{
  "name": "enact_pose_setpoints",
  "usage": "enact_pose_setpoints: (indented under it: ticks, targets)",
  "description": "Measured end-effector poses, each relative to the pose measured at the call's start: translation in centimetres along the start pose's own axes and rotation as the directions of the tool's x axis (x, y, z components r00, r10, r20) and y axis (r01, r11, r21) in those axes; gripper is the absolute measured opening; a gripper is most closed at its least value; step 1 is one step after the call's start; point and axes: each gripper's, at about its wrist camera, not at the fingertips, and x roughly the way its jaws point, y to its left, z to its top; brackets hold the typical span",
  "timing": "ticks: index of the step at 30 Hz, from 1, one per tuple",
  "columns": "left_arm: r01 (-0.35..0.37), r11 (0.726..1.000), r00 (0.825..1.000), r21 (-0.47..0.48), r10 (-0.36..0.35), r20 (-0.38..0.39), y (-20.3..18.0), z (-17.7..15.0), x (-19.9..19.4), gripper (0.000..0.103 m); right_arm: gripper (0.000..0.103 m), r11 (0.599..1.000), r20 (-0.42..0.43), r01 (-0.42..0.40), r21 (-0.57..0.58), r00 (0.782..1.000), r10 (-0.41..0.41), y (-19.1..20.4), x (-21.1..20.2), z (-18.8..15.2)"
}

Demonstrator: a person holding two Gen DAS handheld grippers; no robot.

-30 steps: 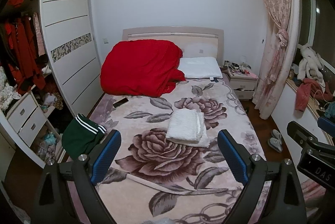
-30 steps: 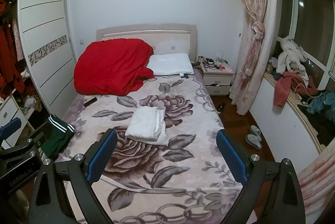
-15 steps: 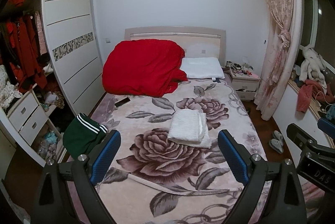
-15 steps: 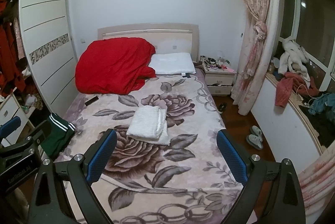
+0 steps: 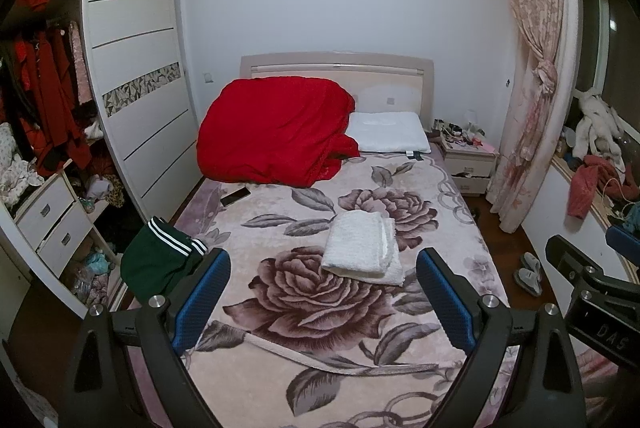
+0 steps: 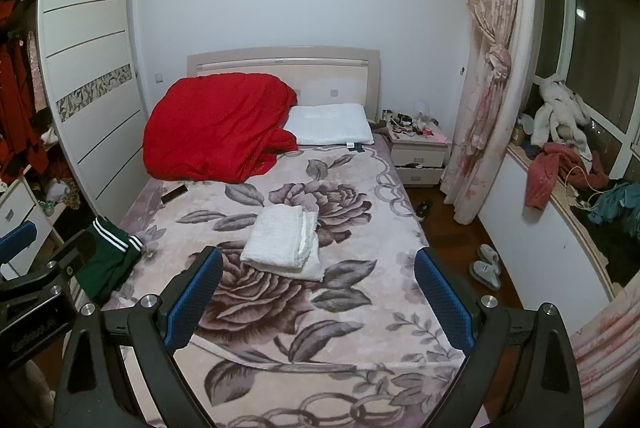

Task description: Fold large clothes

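Note:
A folded white garment lies in the middle of the bed's floral blanket; it also shows in the right wrist view. A dark green garment with white stripes hangs over the bed's left edge, also seen in the right wrist view. My left gripper is open and empty, held above the foot of the bed. My right gripper is open and empty beside it, to the right.
A red duvet and white pillow lie at the headboard. A phone lies on the bed's left side. Wardrobe stands left, nightstand and curtain right. Slippers are on the floor.
Both grippers have drifted slightly back and up from the bed, still open. Nothing on the bed has moved.

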Motion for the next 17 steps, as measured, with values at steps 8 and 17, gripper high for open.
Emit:
enact_pose_setpoints:
  ticks: [8,17]
  targets:
    - [-0.003,1.0,1.0,0.001,0.003,0.0,0.03,0.03,-0.04,0.095,0.098,1.0,0.008,0.0,-0.012,1.0,0.0,0.14,0.46,0.23]
    - [-0.008,1.0,1.0,-0.009,0.008,0.012,0.11,0.47,-0.02,0.095,0.098,1.0,0.01,-0.002,-0.011,1.0,0.002,0.28,0.44,0.14]
